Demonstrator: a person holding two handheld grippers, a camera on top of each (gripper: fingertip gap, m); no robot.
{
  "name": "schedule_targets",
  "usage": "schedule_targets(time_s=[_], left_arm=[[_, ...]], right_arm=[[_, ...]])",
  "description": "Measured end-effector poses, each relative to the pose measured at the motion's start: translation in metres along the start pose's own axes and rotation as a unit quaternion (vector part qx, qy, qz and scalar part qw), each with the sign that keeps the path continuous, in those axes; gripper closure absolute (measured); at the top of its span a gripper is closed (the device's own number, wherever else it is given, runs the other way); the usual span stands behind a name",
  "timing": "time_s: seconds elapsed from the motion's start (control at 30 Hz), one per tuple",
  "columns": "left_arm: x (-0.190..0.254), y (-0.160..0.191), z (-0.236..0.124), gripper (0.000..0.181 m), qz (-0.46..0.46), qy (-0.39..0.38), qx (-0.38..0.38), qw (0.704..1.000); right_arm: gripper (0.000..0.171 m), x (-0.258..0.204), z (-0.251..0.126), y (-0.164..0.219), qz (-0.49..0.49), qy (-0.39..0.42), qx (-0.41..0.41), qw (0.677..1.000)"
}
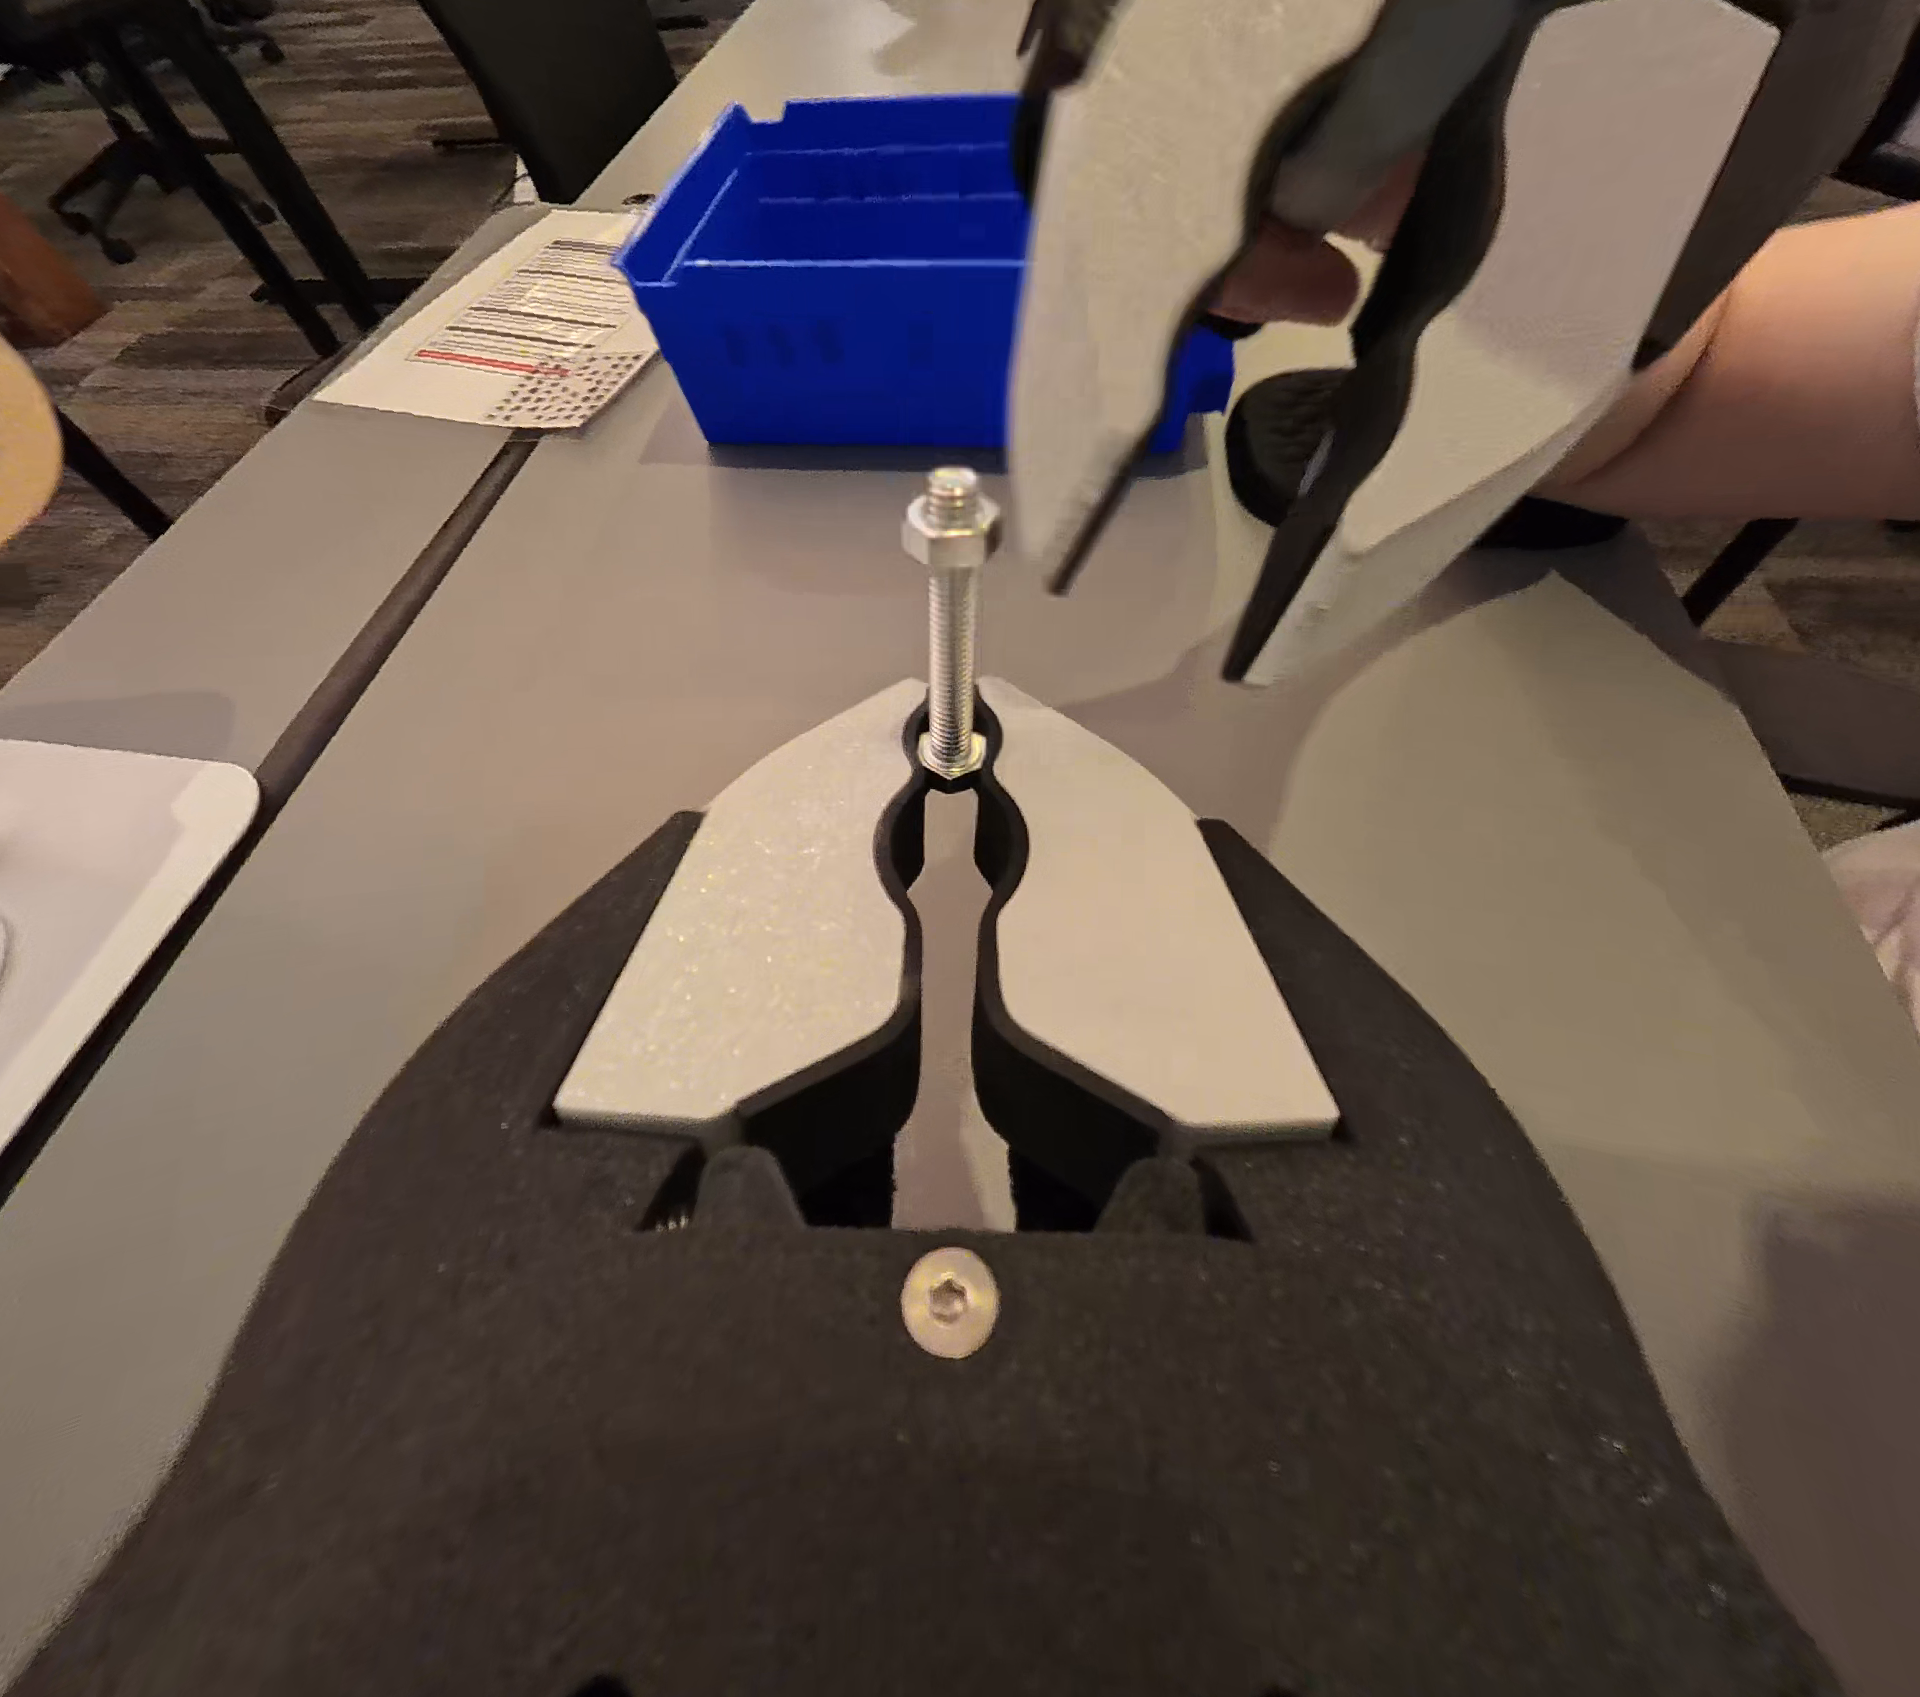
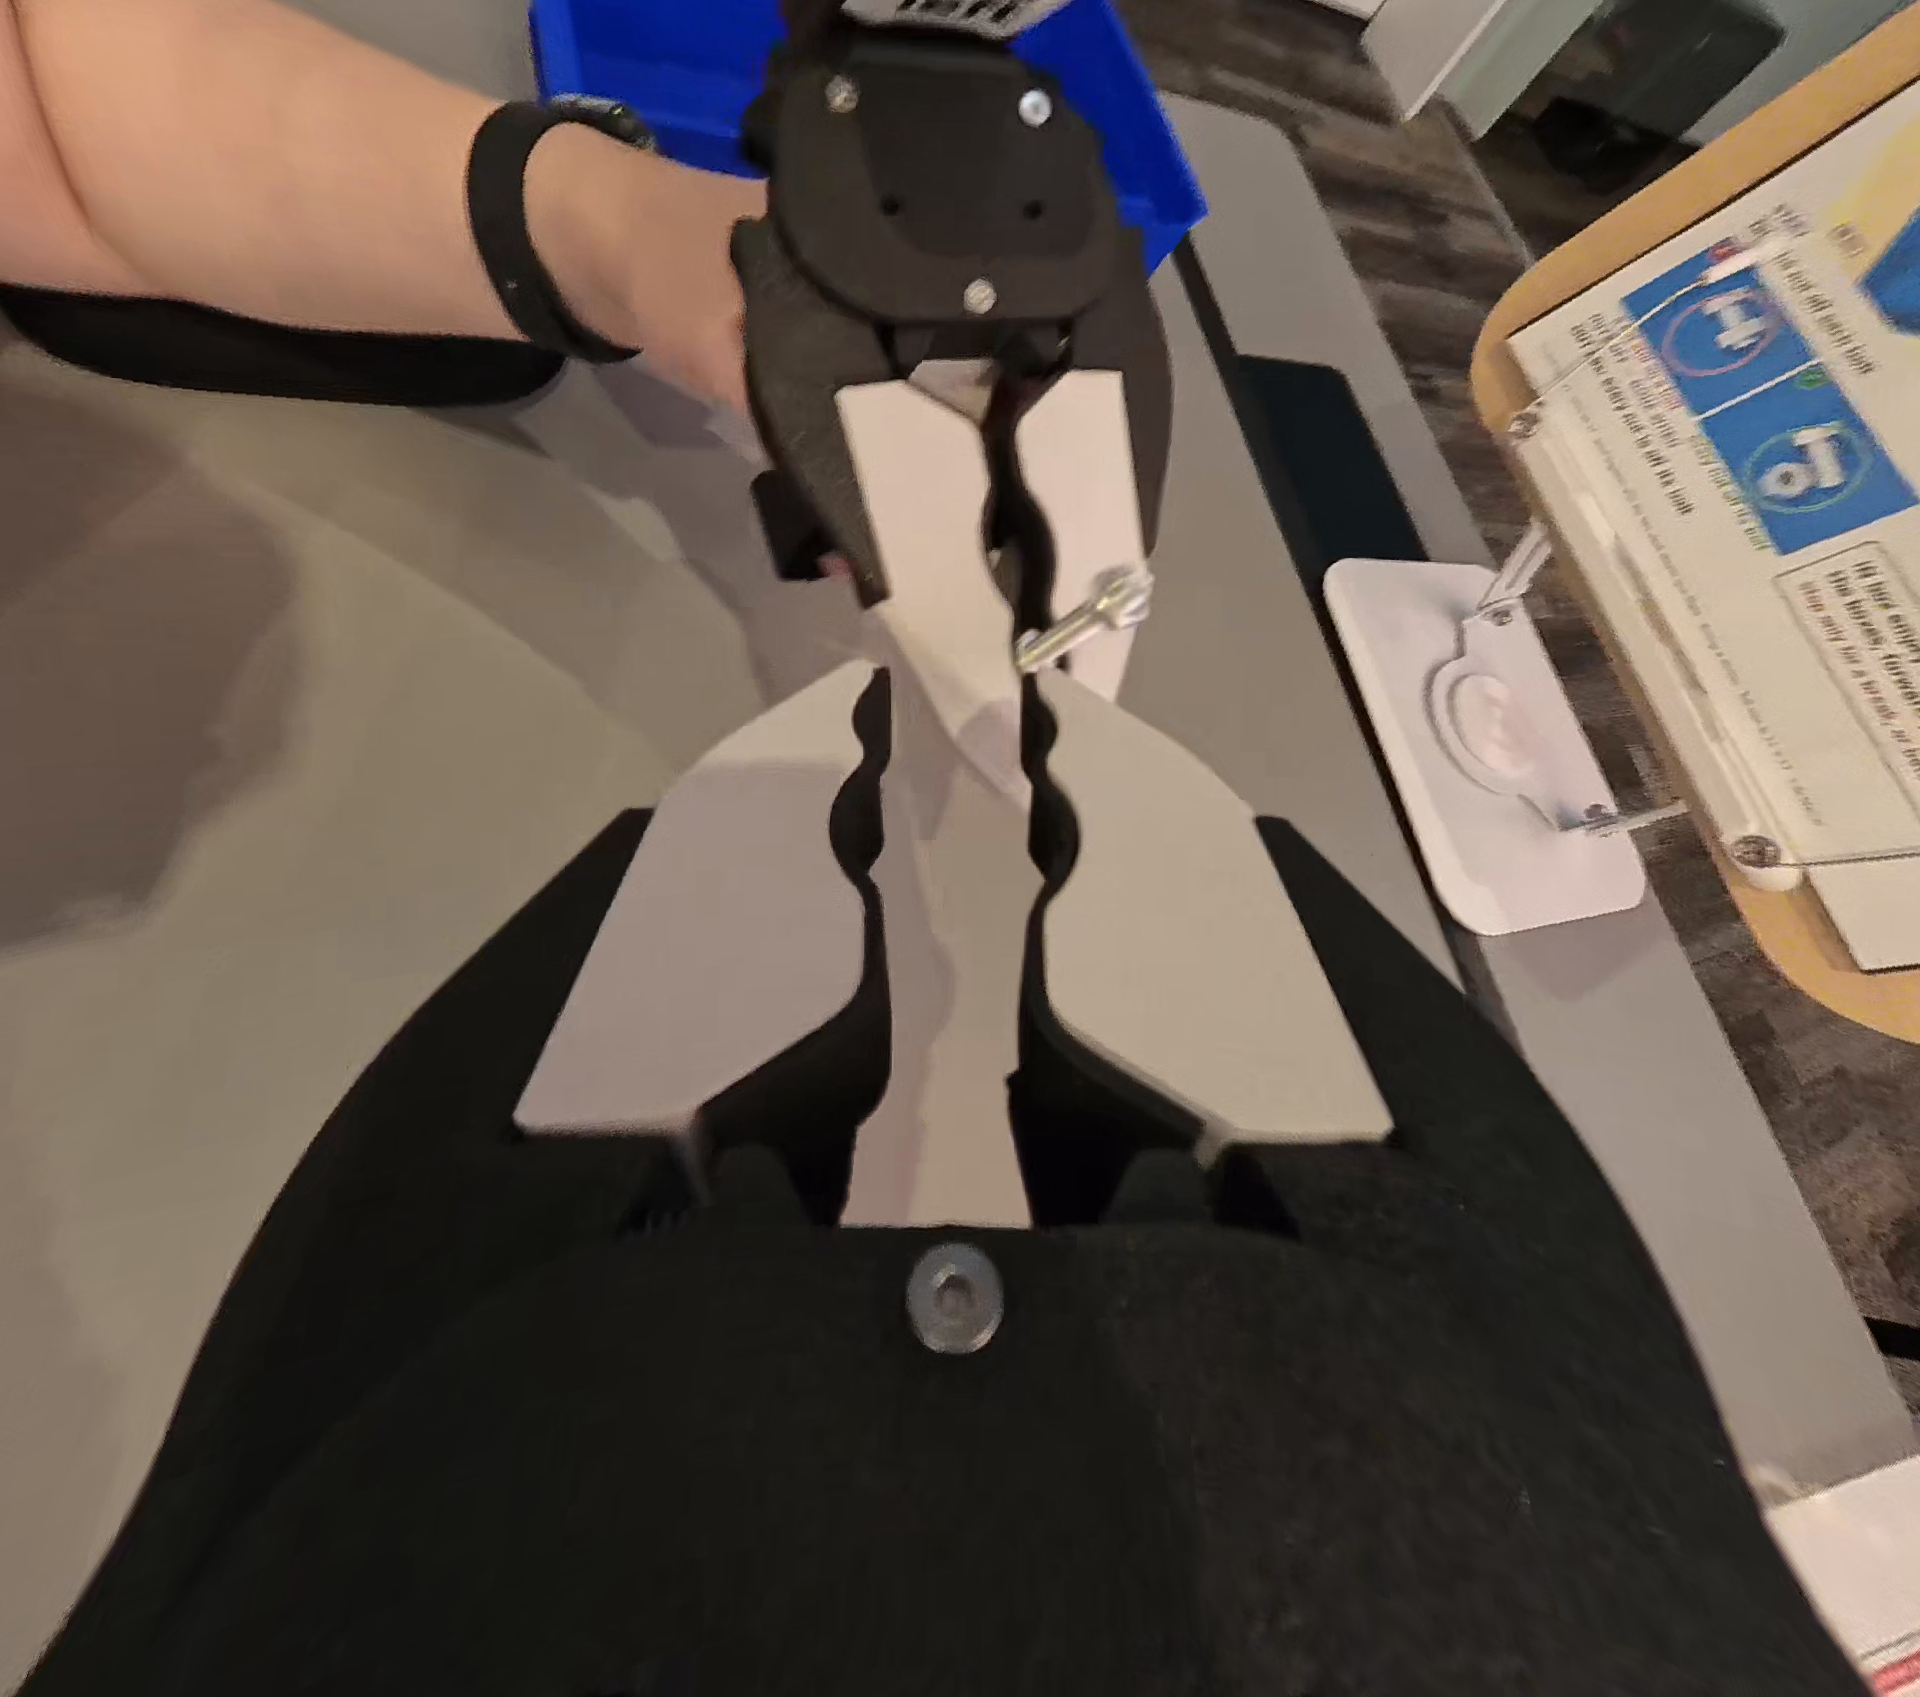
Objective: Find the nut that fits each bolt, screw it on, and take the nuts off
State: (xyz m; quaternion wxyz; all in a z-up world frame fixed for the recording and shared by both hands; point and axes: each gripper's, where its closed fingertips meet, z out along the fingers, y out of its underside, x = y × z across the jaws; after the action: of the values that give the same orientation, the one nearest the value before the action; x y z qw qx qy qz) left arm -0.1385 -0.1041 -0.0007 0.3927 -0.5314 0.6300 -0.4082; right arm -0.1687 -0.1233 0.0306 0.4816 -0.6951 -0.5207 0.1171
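The left gripper (image 1: 951, 748) is pressed tight on the hex head of a slim silver threaded bolt (image 1: 948, 650), and that bolt stands straight up out of the tip notch. Near its top end sits a small silver hex nut (image 1: 951, 533), with just a few threads poking above it. So the nut is on, but only barely, by my reading.

Over on the other side, the right gripper (image 1: 1148, 619) hangs just beside the nut, up and to the right, tips pointing down, spread apart and holding nothing. In the right wrist view its own white fingers (image 2: 727, 868) stand apart with the left tool's tips between them, and the bolt (image 2: 1081, 631) shows to one side, outside that gap.

Behind them, a blue plastic bin (image 1: 831, 297) rests on the grey table (image 1: 520, 816), with a printed sheet (image 1: 530, 338) just to its left.

Now the risks. The nut is small and the jaws are wide, so a close that lands off-centre could catch the bolt tip instead, or clip one corner and slip. A sideways shove from the right could lever the bolt, since only its head is pinched, and tilt it in the notch. And with so few threads engaged, a wrong-way turn could spin the nut right off onto the table.
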Motion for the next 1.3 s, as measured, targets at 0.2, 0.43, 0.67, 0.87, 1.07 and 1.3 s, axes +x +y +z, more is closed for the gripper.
schedule_targets(time_s=[0.2,0.43,0.67,0.87,1.07,1.3], left_arm=[[0.008,0.003,0.004,0.178,0.010,0.018,-0.008,1.000],[0.001,0.002,0.001,0.178,0.010,-0.004,-0.008,1.000],[0.007,0.004,0.005,0.178,0.010,0.015,-0.011,1.000],[-0.001,0.003,0.001,0.178,0.005,-0.005,-0.009,1.000],[0.009,0.004,0.006,0.178,0.007,0.020,-0.012,1.000],[0.000,0.004,0.003,0.178,-0.011,0.005,-0.008,1.000]], right_arm=[[0.137,0.018,0.001,-0.005,0.000,0.060,0.023,0.998],[0.148,0.003,0.002,-0.001,0.015,0.000,0.011,1.000],[0.133,0.014,0.001,-0.010,0.031,0.029,0.050,0.998],[0.151,-0.001,0.002,0.004,0.021,-0.014,-0.007,1.000],[0.135,0.013,0.005,-0.005,0.022,0.036,0.028,0.999],[0.152,-0.001,0.003,0.012,0.031,-0.019,-0.032,0.999]])
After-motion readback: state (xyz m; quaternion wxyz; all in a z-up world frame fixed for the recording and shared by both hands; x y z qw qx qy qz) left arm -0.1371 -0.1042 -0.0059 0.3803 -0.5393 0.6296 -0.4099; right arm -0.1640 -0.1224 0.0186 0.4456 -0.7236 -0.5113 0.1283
